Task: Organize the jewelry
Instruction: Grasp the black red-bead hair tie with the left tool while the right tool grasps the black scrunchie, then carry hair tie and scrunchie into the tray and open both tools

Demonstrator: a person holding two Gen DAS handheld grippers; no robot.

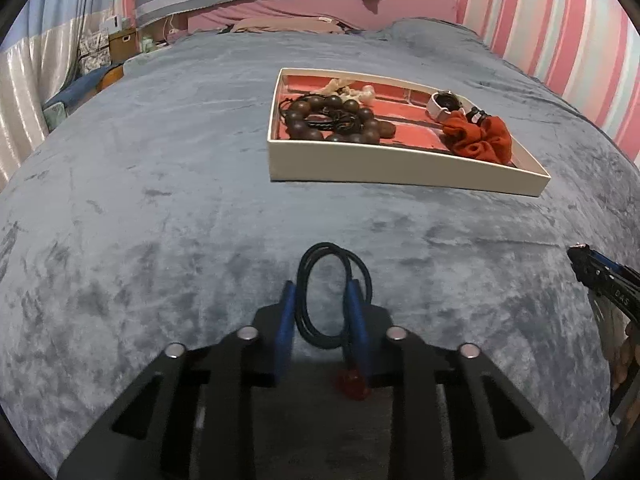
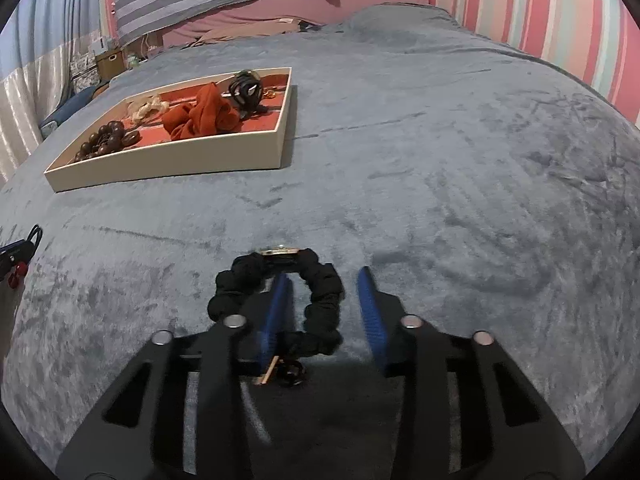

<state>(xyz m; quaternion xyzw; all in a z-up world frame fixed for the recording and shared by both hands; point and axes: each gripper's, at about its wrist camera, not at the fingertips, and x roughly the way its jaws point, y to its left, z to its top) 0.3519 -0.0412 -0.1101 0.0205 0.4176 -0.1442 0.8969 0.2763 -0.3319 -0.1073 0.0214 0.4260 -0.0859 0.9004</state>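
The grey-blue bed cover [image 1: 160, 208] is soft, so anything dropped may be lost in its pile. The tray [image 1: 384, 168], already crowded, lies well ahead. Between the left gripper [image 1: 320, 292] fingers a black cord loop [image 1: 332, 292] is bracketed, its red bead [image 1: 352, 386] dangling; whether it is clenched cannot be told. The right gripper [image 2: 326, 284] is spread, one finger threaded through a black scrunchie [image 2: 320, 300], so snagging is risked.

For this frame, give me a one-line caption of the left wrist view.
Left tongs straddle a black cord loop on the grey blanket, the jewelry tray waiting ahead.
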